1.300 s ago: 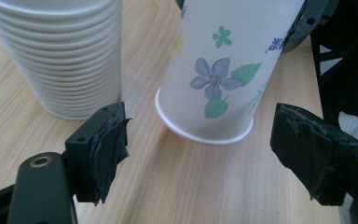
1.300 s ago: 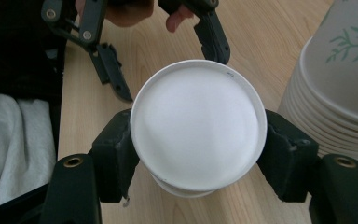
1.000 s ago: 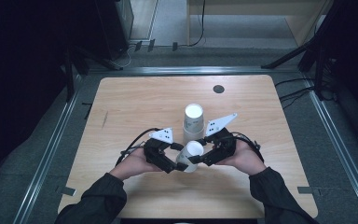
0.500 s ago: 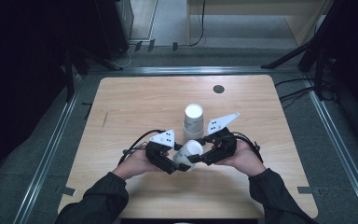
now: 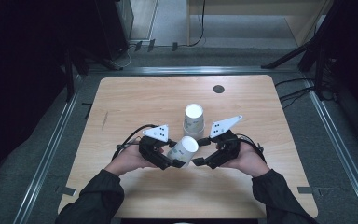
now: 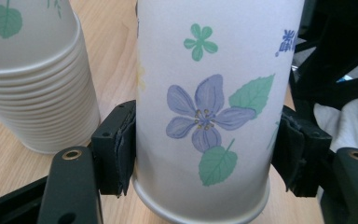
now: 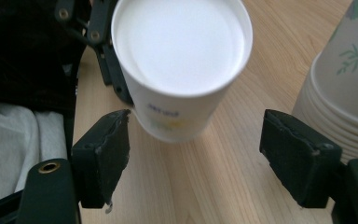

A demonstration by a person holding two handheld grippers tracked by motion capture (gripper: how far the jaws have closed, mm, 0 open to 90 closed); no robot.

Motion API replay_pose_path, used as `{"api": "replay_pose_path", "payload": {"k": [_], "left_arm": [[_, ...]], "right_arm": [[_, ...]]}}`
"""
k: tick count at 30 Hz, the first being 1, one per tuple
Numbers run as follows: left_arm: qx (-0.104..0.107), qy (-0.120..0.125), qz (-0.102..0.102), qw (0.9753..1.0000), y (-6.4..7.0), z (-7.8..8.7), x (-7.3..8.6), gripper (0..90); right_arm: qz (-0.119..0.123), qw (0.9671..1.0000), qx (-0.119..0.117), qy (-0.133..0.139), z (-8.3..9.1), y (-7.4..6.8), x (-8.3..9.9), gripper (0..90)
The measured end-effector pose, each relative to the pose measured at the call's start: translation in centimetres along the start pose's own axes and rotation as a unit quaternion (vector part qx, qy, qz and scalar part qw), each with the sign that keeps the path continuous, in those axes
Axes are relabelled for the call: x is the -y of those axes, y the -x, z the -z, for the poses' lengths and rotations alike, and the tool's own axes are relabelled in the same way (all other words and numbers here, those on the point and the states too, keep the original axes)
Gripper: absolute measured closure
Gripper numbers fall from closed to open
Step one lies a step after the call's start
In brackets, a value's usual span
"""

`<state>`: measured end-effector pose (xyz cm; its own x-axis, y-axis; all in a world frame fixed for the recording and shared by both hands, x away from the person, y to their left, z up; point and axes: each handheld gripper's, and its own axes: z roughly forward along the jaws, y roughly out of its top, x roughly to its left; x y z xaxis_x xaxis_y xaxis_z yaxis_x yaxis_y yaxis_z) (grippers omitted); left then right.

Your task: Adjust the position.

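The paper cup (image 6: 205, 112) is pinched at both sides by the pads of the left gripper (image 5: 161, 156), low down near its rim. In the left gripper view the cup fills the middle of the frame, flower side out. In the high view it is seen just below the middle of the frame, held off the table (image 5: 135, 102) and tipped, with its white bottom pointed up and to the right.

The right gripper (image 5: 214, 156) is spread wide, with nothing between its pads. In the right gripper view the cup's white bottom (image 7: 182, 44) is seen at the top middle, just ahead of the gap. So the cup's long side runs from the left gripper toward the right one, and the right one is the nearer free gripper.

The stack of cups (image 5: 194, 120) stands just above the held cup in the high view, close by. Bare wood is left at the bottom and the left of the frame.
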<state>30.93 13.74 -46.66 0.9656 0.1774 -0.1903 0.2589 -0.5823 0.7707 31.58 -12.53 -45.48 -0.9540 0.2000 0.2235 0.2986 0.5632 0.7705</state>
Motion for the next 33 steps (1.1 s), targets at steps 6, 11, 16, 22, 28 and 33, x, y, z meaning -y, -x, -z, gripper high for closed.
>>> {"api": "replay_pose_path", "payload": {"k": [6, 11, 16, 22, 28, 33], "left_arm": [[-0.005, -0.057, -0.011, 0.9983, -0.1, 1.5, -0.6, 31.0], [-0.008, -0.078, -0.015, 0.9968, -0.7, 2.3, -1.6, 30.9], [-0.003, -0.087, -0.024, 0.9959, -1.1, 2.5, -2.9, 30.8], [0.005, -0.122, -0.03, 0.9921, -0.8, 1.4, -2.7, 30.9], [0.013, -0.141, -0.029, 0.9895, -0.7, 0.2, -2.4, 30.9], [0.02, -0.164, -0.036, 0.9857, -0.5, -1.3, -2.1, 30.6]], "right_arm": [[0.011, 0.9996, 0.016, -0.019, 0.4, 0.0, 0.7, 24.3], [0.008, 0.9997, 0.017, -0.017, 0.3, 0.0, 1.1, 24.3], [0.01, 0.9997, 0.018, -0.013, 0.1, -0.1, 1.0, 24.3], [0.002, 0.9999, 0.012, 0.0, 0.0, -0.2, 0.9, 24.1], [0.005, 1.0, 0.009, 0.0, -0.3, -0.2, 1.0, 24.0], [0.013, 0.9999, 0.001, -0.005, -1.1, -0.4, 0.8, 24.1]]}}
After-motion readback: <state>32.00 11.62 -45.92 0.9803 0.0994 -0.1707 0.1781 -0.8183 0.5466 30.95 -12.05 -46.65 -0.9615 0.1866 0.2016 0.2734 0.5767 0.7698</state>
